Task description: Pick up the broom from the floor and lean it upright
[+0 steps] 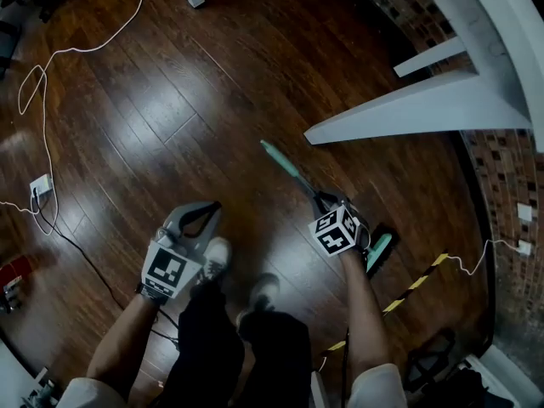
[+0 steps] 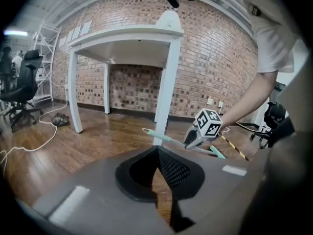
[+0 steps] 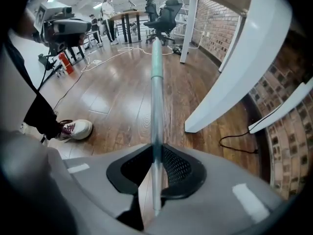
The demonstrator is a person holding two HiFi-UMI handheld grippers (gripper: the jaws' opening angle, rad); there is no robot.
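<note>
Your right gripper (image 3: 155, 155) has its jaws clamped on the broom (image 3: 155, 82). The handle runs straight through them, with the long teal-tipped end stretching out ahead over the wood floor (image 1: 212, 83) and the brush end back behind the jaws, by your wrist. From your left gripper view the broom sits tilted, tip higher than the brush. Can't tell if the brush end touches the floor. Your left gripper (image 2: 157, 153) is off to the side, well apart from the broom, jaws pinched together at the tips on nothing.
</note>
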